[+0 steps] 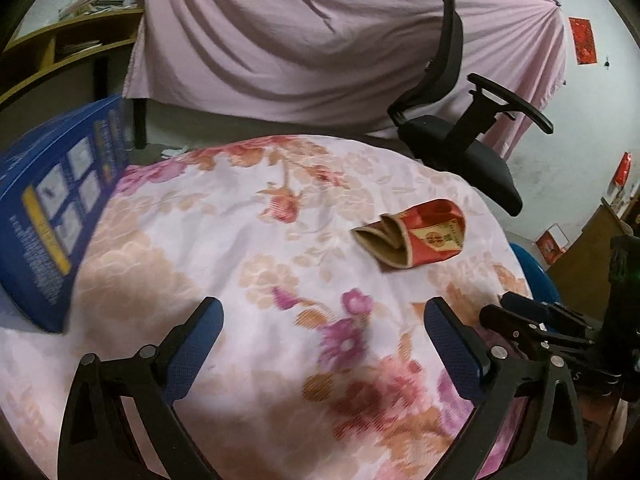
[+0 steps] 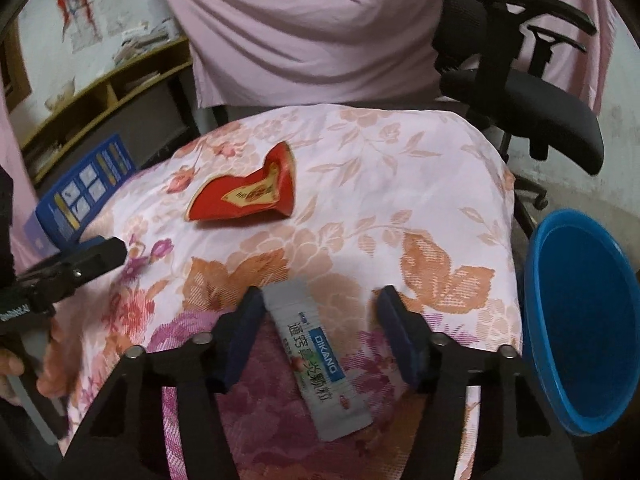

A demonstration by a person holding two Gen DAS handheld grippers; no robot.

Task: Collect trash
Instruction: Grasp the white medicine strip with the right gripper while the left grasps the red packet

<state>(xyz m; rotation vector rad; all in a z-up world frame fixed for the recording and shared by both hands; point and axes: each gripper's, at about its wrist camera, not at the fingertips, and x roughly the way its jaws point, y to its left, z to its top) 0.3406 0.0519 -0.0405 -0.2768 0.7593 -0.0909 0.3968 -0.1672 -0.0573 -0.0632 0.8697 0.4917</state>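
Left wrist view: left gripper spread wide over floral cloth, nothing between; crumpled red packet right of centre. Right wrist view: right gripper astride grey sachet, right pad apart, unclenched; blue bin far right.

Lived-in home room. Floral cloth over the table, pink sheet draped behind. Office chair, cluttered wooden shelf.

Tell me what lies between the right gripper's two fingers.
In the right wrist view, a grey sachet with printed lettering lies on the floral cloth between the right gripper fingers, close against the left one and clear of the other. The jaws stand apart.
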